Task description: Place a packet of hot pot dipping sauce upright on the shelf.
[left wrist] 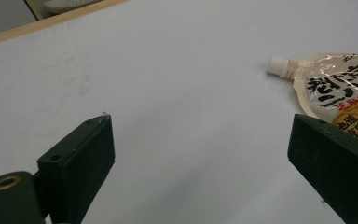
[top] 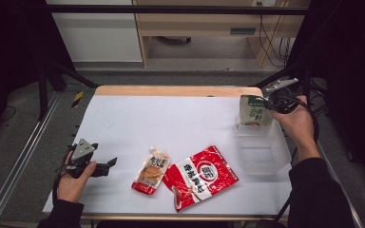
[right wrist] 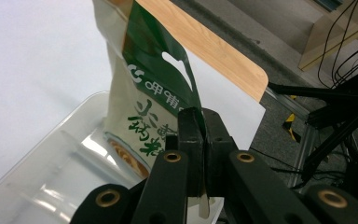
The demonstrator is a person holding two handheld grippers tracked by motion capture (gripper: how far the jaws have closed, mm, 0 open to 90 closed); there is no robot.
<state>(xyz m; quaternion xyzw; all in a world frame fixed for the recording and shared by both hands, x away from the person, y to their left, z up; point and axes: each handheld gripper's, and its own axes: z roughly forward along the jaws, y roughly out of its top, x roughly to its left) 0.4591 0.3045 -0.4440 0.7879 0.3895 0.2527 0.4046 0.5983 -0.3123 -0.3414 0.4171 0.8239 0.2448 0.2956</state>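
A green-and-cream pouch (top: 253,110) hangs upright over the far end of a clear plastic box (top: 263,148) at the table's right side. My right gripper (top: 267,103) is shut on the pouch's edge; in the right gripper view the jaws pinch the green side of the pouch (right wrist: 144,102) above the box (right wrist: 51,172). My left gripper (top: 105,166) rests low at the table's front left, open, with bare white tabletop between its jaws. A cream spouted pouch (top: 152,169) lies to its right, and the same spouted pouch (left wrist: 340,93) lies at the right edge of the left gripper view.
A large red-and-white snack bag (top: 200,175) lies flat near the front edge, touching the spouted pouch. The white table top (top: 171,118) ends in a wooden strip at the back. Metal frame rails run along both sides of the table.
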